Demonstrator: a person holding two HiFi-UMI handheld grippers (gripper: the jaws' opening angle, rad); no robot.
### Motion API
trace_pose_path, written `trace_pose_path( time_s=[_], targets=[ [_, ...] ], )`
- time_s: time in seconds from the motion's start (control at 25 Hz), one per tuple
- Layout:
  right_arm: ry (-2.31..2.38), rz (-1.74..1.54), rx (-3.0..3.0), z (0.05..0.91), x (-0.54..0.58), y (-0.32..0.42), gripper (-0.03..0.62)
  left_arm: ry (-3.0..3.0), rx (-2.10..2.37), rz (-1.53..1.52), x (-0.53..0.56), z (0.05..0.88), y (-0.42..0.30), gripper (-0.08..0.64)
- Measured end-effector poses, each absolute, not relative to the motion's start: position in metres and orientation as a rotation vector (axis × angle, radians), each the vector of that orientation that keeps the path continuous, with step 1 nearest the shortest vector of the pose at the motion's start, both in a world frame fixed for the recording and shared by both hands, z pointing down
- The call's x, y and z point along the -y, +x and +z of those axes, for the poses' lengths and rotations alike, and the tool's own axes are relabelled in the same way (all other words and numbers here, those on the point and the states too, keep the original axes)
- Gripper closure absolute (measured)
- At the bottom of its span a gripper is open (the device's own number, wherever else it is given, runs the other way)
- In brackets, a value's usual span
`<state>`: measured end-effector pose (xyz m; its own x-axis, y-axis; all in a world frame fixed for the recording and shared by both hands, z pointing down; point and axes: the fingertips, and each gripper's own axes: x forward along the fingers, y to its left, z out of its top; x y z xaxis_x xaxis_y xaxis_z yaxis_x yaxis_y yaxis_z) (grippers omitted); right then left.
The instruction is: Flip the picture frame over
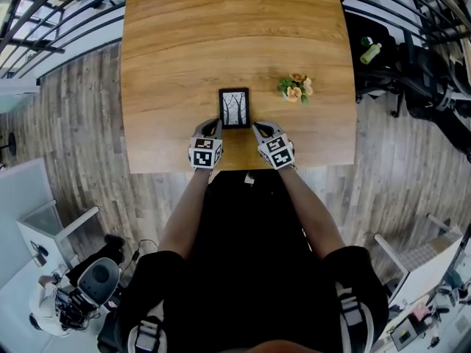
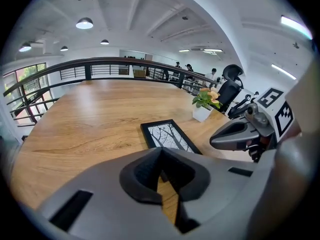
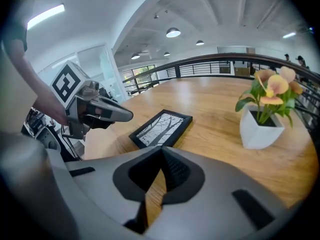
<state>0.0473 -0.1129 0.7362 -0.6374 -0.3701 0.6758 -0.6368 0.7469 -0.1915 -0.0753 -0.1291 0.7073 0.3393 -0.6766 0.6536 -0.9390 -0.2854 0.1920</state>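
The picture frame [image 1: 235, 108] lies flat on the wooden table [image 1: 184, 43], glass side up, showing a black-and-white print of bare trees inside a black border. It sits close to the table edge nearest the person, with its long sides running away from that edge.

The left gripper [image 1: 215, 127] is at the frame's near-left corner and points in toward it at a downward slant. Its own view shows its jaws pressed together with only bare tabletop in the notch between them, so it holds nothing. The frame lies ahead of it and a little to the right.

The right gripper [image 1: 258, 129] is at the frame's near-right corner and is angled inward in the same way. Its jaws are also closed on nothing, and in its own view the frame lies ahead and slightly to the left.

From the head view both tips seem to stop just short of the frame's near edge, though at that size it is hard to say whether either one touches it. In the gripper views the frame's near corners are hidden behind the gripper bodies.

A small white pot of orange and pink flowers [image 1: 296, 88] stands to the right of the frame, a little farther from the person, and clear of it.
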Motion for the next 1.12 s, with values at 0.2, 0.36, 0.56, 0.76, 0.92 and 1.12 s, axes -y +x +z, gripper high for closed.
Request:
trace_pose_path(
  time_s=[0.2,0.36,0.56,0.76,0.92,1.12],
  targets=[
    [0.727,0.541,2.328,0.727,0.106,0.051,0.588,2.025,1.445,0.602,0.11,0.698,-0.076,0.54],
    [0.708,0.535,2.335,0.722,0.098,0.055,0.588,1.996,1.469,0.609,0.095,0.694,-0.078,0.54],
    [0.692,0.516,2.339,0.72,0.093,0.06,0.588,1.975,1.497,0.607,0.084,0.691,-0.078,0.541],
    [0.695,0.505,2.349,0.723,0.089,0.063,0.588,1.972,1.519,0.612,0.074,0.688,-0.079,0.541],
    [0.7,0.51,2.349,0.726,0.088,0.068,0.588,1.971,1.528,0.621,0.07,0.688,-0.077,0.54],
    [0.7,0.512,2.348,0.729,0.082,0.07,0.588,1.961,1.531,0.627,0.061,0.692,-0.076,0.54]
  ],
)
